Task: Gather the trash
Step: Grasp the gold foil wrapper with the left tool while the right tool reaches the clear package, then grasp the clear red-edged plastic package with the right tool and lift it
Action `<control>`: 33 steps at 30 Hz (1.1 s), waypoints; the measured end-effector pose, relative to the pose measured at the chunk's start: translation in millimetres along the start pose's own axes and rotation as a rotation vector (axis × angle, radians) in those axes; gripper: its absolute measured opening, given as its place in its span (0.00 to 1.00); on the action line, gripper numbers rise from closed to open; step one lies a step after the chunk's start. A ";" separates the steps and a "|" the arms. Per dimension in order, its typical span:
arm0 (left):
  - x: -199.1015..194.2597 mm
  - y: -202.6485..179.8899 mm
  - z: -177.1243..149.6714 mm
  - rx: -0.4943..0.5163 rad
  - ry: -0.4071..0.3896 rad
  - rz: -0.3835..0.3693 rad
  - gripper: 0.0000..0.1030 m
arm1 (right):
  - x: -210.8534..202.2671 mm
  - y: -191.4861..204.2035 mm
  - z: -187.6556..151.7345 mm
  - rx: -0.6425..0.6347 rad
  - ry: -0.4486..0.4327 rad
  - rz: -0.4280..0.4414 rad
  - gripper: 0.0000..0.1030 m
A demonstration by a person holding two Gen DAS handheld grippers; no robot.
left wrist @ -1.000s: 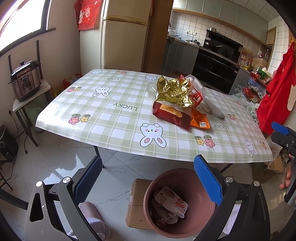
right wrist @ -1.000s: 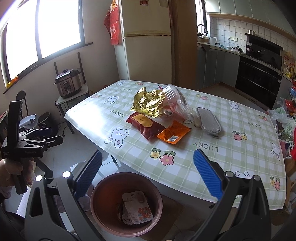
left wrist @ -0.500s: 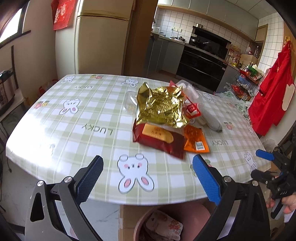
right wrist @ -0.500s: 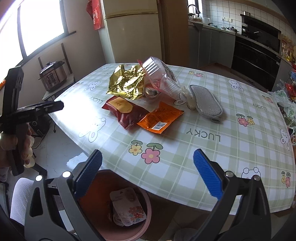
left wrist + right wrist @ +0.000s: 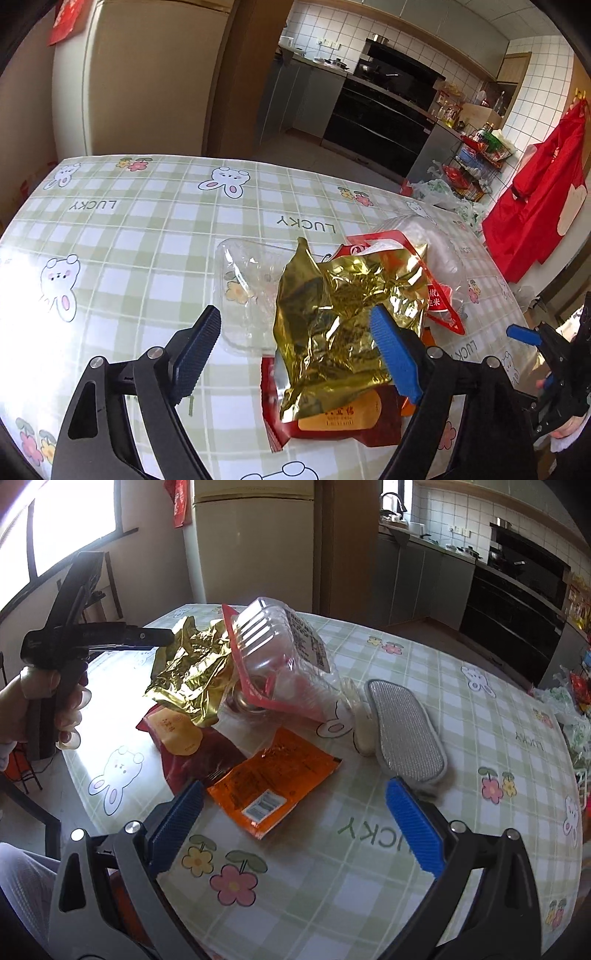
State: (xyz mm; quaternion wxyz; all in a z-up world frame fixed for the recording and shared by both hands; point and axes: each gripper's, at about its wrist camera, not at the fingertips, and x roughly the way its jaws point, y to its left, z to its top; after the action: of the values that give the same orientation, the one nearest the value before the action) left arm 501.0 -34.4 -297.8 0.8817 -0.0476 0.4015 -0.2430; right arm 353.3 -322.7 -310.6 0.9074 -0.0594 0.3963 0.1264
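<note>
Here the left gripper (image 5: 295, 343) is closing its still-wide jaws around the crumpled gold wrapper (image 5: 343, 325) lying on the checked table (image 5: 147, 229), pads not yet pressing, while the right gripper (image 5: 295, 823) is hovering, jaws apart and empty, over the near orange packet (image 5: 273, 779).

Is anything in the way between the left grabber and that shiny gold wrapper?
Nothing visible blocks it. The left gripper has its jaws closing, and the gold wrapper lies on top of the pile, between the fingers, above the red packet. A clear plastic tray sits just beside it.
</note>
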 end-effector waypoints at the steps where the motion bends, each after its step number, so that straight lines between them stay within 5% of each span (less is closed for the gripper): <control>1: 4.2 0.6 2.6 0.006 0.007 -0.011 0.78 | 4.9 1.5 6.3 -0.031 -0.004 -0.006 0.95; 6: 20.9 6.4 10.3 -0.008 0.041 -0.047 0.77 | 28.1 10.5 38.1 -0.149 -0.013 -0.010 0.95; 9: 24.1 5.3 10.0 0.008 0.056 -0.039 0.62 | 41.6 15.6 54.0 -0.198 -0.018 -0.006 0.94; 11: 24.9 2.3 8.5 0.028 0.073 -0.022 0.38 | 52.6 20.8 63.2 -0.239 -0.005 -0.016 0.94; 14: 19.4 -0.7 4.6 0.037 0.069 -0.040 0.28 | 69.0 27.0 73.0 -0.286 0.021 -0.016 0.94; 17: 12.7 -3.3 2.0 0.055 0.058 -0.033 0.26 | 76.8 28.8 79.7 -0.295 0.033 0.003 0.93; 23: -2.7 -12.4 -1.2 0.092 0.029 -0.045 0.18 | 78.7 22.3 86.7 -0.249 0.079 0.066 0.56; 33: -53.5 -42.6 -6.3 0.137 -0.051 -0.037 0.15 | 24.0 16.2 86.1 -0.152 -0.021 0.077 0.55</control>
State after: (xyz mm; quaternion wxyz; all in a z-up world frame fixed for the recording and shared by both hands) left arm 449.8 -46.1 -253.5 0.8881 -0.0005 0.3606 -0.2850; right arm 425.2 -284.9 -269.8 0.8988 -0.1115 0.3780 0.1916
